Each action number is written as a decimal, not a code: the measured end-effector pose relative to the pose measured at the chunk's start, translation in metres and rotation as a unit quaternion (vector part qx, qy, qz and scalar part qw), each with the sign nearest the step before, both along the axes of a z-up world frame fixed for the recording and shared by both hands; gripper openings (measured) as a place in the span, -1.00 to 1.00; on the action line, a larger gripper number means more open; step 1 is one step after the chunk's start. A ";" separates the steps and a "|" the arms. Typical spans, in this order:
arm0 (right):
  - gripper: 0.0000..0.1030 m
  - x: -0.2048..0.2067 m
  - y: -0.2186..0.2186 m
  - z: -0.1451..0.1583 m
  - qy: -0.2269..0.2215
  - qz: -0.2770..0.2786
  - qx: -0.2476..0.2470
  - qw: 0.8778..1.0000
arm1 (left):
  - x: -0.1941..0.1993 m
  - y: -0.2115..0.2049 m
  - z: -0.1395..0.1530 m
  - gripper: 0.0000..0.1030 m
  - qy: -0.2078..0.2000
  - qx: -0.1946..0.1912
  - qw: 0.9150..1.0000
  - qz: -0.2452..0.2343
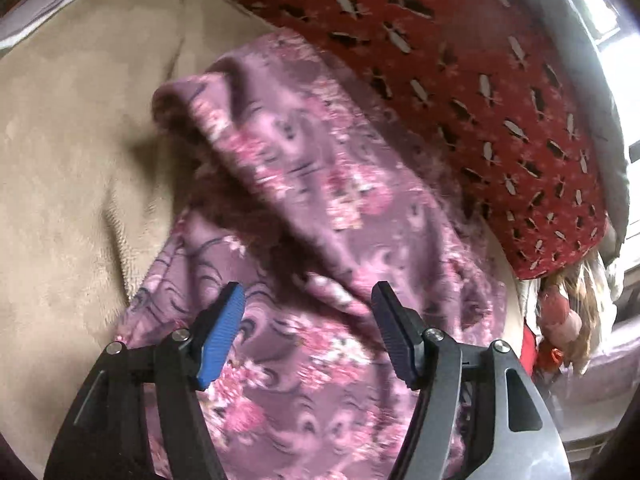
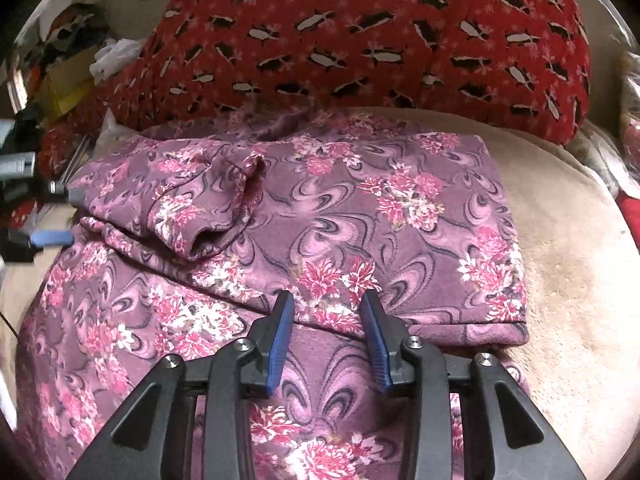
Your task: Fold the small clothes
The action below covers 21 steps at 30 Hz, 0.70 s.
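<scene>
A purple floral garment [image 2: 360,216] lies partly folded on a beige blanket [image 2: 568,264]. Its upper layer is doubled over the lower part, with a loose sleeve bunched at the left. My right gripper [image 2: 326,304] is open, its fingers just above the folded edge at the front. My left gripper [image 1: 308,296] is open and empty over the same garment [image 1: 320,184], which looks raised and rumpled ahead of it. The left gripper also shows at the left edge of the right wrist view [image 2: 60,216], beside the garment's left fold.
A red patterned cushion [image 2: 380,40] lies behind the garment and also shows in the left wrist view [image 1: 480,80]. Clutter of boxes and cloth [image 2: 72,64] sits at the far left. The beige blanket [image 1: 80,160] extends left of the garment.
</scene>
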State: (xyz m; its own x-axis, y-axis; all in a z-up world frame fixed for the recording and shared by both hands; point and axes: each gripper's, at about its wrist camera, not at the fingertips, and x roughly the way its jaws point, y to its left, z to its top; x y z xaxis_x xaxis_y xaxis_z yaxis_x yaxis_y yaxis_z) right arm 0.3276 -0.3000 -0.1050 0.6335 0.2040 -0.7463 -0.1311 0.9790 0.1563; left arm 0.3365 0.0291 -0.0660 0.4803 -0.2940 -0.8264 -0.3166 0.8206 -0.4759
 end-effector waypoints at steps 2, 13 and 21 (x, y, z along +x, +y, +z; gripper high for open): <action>-0.21 0.003 -0.002 0.007 0.008 -0.015 0.040 0.999 | 0.006 0.000 -0.004 0.26 0.006 -0.010 1.000 -0.001; -0.01 0.047 0.039 0.004 0.023 -0.028 0.165 0.986 | 0.019 0.002 -0.002 0.26 -0.012 -0.013 1.000 0.001; -0.81 0.049 0.047 0.026 -0.031 0.022 0.146 0.989 | 0.022 -0.003 0.000 0.26 -0.019 0.004 1.000 -0.005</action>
State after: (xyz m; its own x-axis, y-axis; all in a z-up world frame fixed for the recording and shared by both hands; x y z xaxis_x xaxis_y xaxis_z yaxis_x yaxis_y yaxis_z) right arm 0.3761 -0.2528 -0.0785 0.6619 0.4325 -0.6123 -0.1898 0.8868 0.4213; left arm 0.3583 0.0265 -0.0657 0.5089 -0.2916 -0.8099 -0.2908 0.8273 -0.4807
